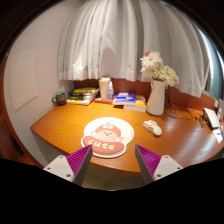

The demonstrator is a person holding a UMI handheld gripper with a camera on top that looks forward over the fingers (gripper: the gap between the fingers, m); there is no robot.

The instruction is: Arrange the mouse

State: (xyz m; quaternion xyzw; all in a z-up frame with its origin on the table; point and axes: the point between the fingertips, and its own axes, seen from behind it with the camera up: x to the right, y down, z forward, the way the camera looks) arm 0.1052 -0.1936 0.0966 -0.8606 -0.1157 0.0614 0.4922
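1. Gripper view: 1 mouse [152, 127], pale and rounded, sits on the wooden table [60, 125], just to the right of the round mouse pad [107, 137] with the cartoon print, near it but not on it.
2. The gripper [109, 163] hangs well back from the mouse; its 2 fingers with purple pads [79, 160] stand wide apart and hold nothing.
3. By my guess the mouse is light, hard-shelled and a bit slick on its domed top, so it could squirt out of a pinch. I would take it across its 2 long sides, low down near the table, where the shell is straighter.
4. It looks sturdy enough for a firm squeeze; whether it has a cable I cannot tell.
5. Counted beyond it: 1 white vase [156, 96] with flowers, 1 pale cup [105, 87], 1 dark mug [59, 98], and 2 low stacks of books [125, 99] along the back edge.
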